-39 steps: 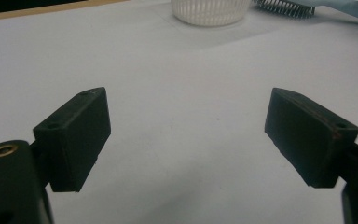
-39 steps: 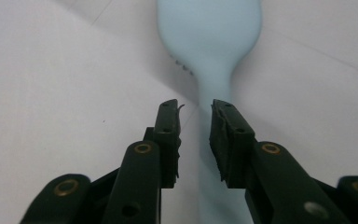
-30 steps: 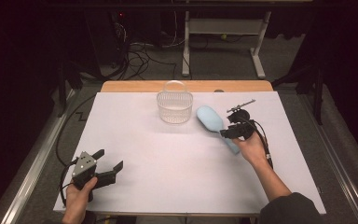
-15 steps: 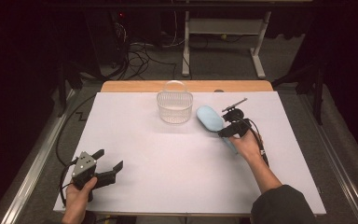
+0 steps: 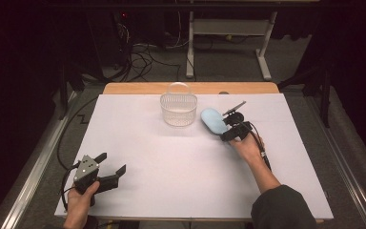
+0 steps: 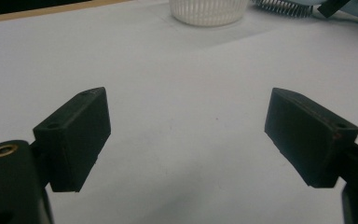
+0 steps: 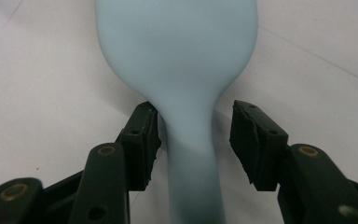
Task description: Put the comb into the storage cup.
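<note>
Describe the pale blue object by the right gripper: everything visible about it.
The pale blue object looks like a smooth, matte paddle, perhaps a brush seen from its back: a broad rounded head narrowing to a straight handle. It lies on the white table, just right of the clear ribbed basket, apart from it. Its handle runs between the jaws of the right gripper, which stand slightly open: the left pad is at or near the neck, the right shows a gap.

white table (image 5: pixel 171 162), clear mesh basket (image 5: pixel 178 109), pale blue brush (image 5: pixel 213 121) lying beside it
</note>
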